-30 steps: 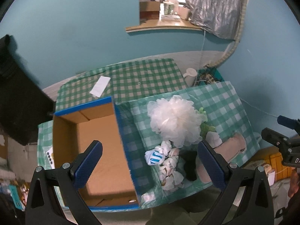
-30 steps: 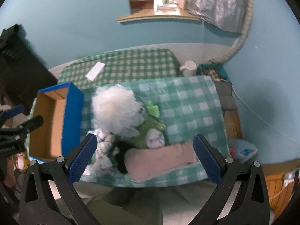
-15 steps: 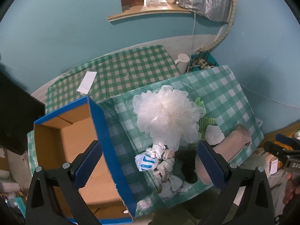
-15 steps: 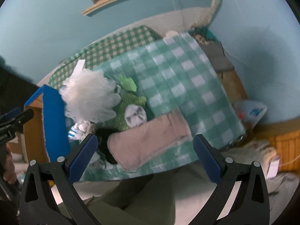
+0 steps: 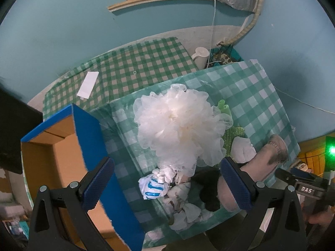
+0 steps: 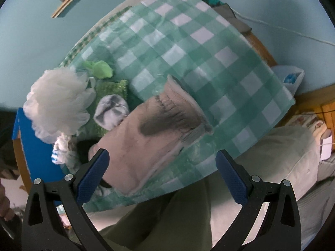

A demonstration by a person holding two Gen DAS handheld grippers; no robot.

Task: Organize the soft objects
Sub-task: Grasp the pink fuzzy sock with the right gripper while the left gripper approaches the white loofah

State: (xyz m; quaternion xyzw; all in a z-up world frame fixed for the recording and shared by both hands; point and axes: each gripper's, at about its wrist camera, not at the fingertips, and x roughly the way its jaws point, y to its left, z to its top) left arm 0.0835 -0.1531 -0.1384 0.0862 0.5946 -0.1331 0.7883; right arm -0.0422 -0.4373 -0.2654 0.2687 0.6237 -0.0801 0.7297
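A heap of soft things lies on the pale green checked tablecloth (image 5: pixel 257 96). Biggest is a white mesh bath pouf (image 5: pixel 180 125) (image 6: pixel 58 102). Beside it are a pink fuzzy mitt (image 6: pixel 150 138) (image 5: pixel 261 165), a green cloth (image 6: pixel 111 92), a rolled grey-white sock (image 6: pixel 111 110), a black item (image 5: pixel 209 190) and crumpled white-and-blue pieces (image 5: pixel 155 186). An empty cardboard box with a blue outside (image 5: pixel 94 150) stands left of the heap. My left gripper (image 5: pixel 166 185) hangs open above the crumpled pieces. Over the mitt's near end my right gripper (image 6: pixel 162 176) is open, holding nothing.
A second table with a darker green check (image 5: pixel 134 69) stands behind, with a white paper slip (image 5: pixel 88 83) on it. A white jug (image 5: pixel 201 56) sits by the wall. The person's lap in pale trousers (image 6: pixel 188 219) is at the table's near edge.
Both grippers have come down and in toward the heap, which fills more of each view. The left view has slid right, off the box. The right view has tilted onto the mitt.
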